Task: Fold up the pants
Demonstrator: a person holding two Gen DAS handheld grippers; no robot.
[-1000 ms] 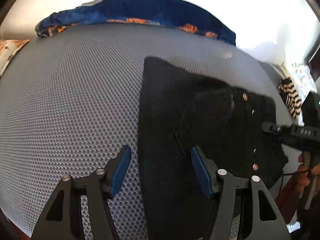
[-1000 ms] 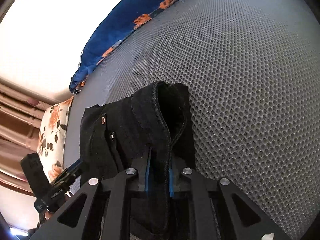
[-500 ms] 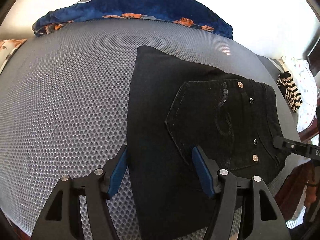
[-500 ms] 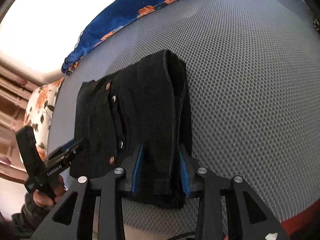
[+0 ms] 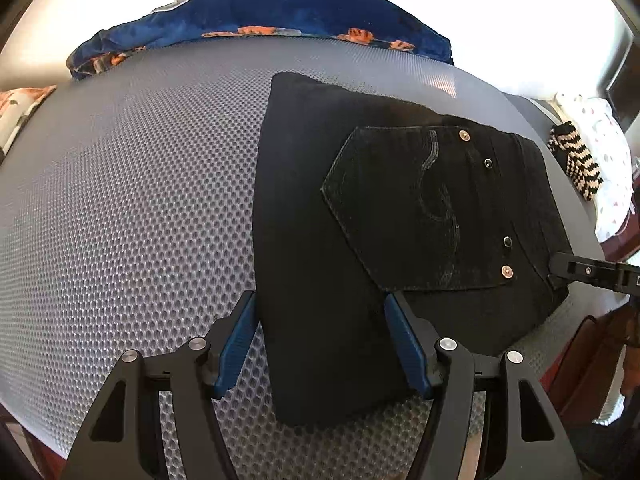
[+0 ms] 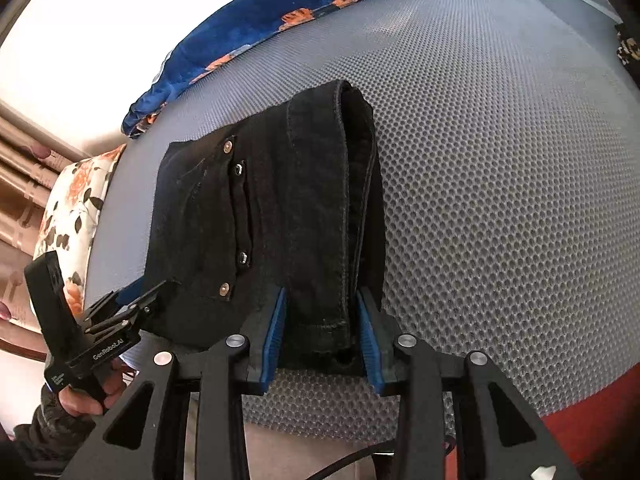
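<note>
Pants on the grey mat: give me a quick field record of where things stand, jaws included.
item: black pants, folded into a compact stack
surface: grey mesh mat
top face: back pocket with rivets, facing up
left gripper: jaws open, straddling the near end of the stack, pads not pressing
right gripper: jaws open around the folded edge, not clamped
background: blue floral cushion beyond the mat

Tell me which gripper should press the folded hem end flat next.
Probably right: the right gripper straddles the hem end of the folded black pants, jaws apart. The left gripper sits open over the fold side.
</note>
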